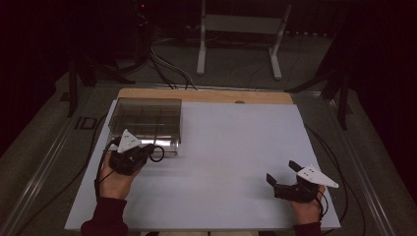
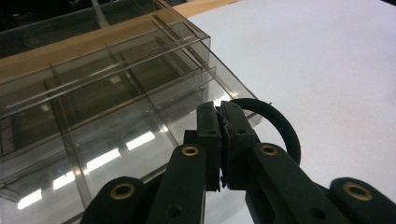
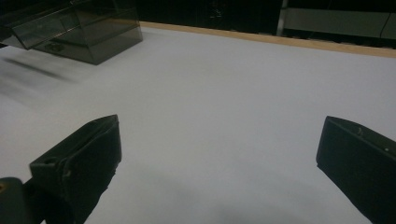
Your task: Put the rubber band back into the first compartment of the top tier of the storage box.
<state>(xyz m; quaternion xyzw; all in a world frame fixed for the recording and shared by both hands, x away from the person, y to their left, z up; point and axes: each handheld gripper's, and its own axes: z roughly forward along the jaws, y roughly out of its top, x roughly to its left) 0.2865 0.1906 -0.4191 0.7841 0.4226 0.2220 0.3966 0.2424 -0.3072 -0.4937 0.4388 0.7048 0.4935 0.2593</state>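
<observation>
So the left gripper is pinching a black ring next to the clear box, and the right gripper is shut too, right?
Not quite. The right gripper is open: the right gripper view shows its jaws far apart over the bare white table. The left gripper does pinch the black ring beside the clear box.
</observation>
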